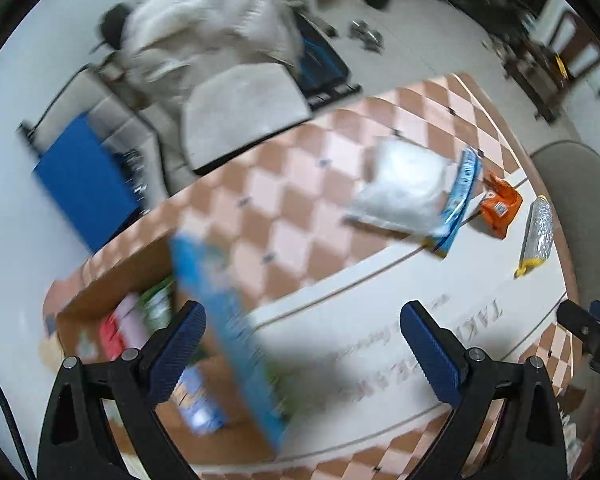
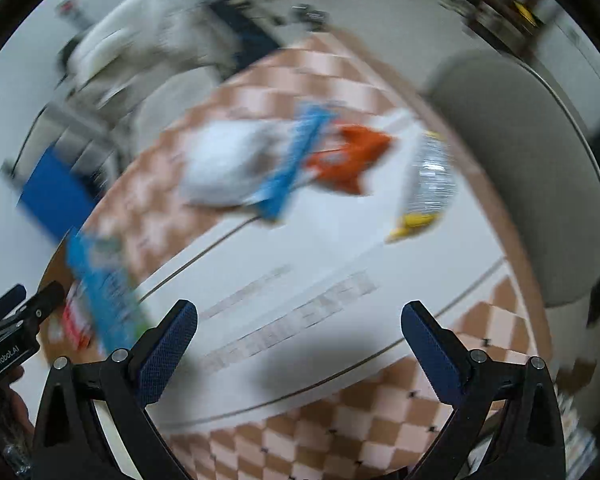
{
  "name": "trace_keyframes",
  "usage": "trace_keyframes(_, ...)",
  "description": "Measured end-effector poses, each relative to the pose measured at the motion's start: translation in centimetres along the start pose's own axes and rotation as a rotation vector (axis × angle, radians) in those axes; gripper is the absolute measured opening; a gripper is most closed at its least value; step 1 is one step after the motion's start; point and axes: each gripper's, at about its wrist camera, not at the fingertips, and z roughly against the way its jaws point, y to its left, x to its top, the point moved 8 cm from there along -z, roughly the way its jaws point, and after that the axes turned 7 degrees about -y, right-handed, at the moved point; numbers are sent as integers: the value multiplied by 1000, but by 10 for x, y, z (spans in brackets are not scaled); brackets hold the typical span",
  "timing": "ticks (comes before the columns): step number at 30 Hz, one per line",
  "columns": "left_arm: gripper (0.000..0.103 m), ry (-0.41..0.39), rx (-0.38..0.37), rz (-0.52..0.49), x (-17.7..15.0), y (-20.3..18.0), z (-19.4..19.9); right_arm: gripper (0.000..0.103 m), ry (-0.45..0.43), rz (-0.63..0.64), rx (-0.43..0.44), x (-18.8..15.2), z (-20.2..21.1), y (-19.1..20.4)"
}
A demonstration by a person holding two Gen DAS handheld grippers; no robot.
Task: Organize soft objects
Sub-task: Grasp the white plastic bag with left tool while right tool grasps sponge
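Note:
My left gripper (image 1: 302,344) is open and empty above the table. A blurred blue pack (image 1: 228,340) stands tilted between its fingers and a cardboard box (image 1: 112,292) holding several small packs. Farther off lie a white bag with a blue edge (image 1: 404,192), an orange pouch (image 1: 500,208) and a silver pouch with a yellow end (image 1: 538,232). My right gripper (image 2: 300,340) is open and empty over the white mat. In the blurred right wrist view I see the white bag (image 2: 224,168), orange pouch (image 2: 348,160), silver pouch (image 2: 428,184) and blue pack (image 2: 104,292).
The table has a checkered cloth (image 1: 284,184) with a white printed mat (image 1: 380,320). A padded chair (image 1: 240,112) stands behind the table, another chair (image 2: 520,168) at the right. A blue panel (image 1: 84,184) is at the left. The right gripper's tip (image 1: 588,332) shows at the left view's edge.

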Motion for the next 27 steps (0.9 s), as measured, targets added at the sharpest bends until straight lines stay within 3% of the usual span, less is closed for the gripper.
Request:
trace_keyframes(7,100,154,-59,-119,65,-81,-90,103,60,-115,-56,57,-60,-74)
trace_keyframes(12,100,249,-53,-190,77,-109,-137,103,112,-151,-60,72,-94,-101)
trace_keyframes(16,100,310,-40,-207,75,-116,-166,103,157,-168,-60,74,-118,-112)
trace_keyframes(25,100,351,-52,-146,70,-115,-199,103,208,-172,-66,73,-155,-117)
trace_keyframes(27,93,340,-56,-130,71,-114,-199,103,227,-175,-58,72,-162,-118)
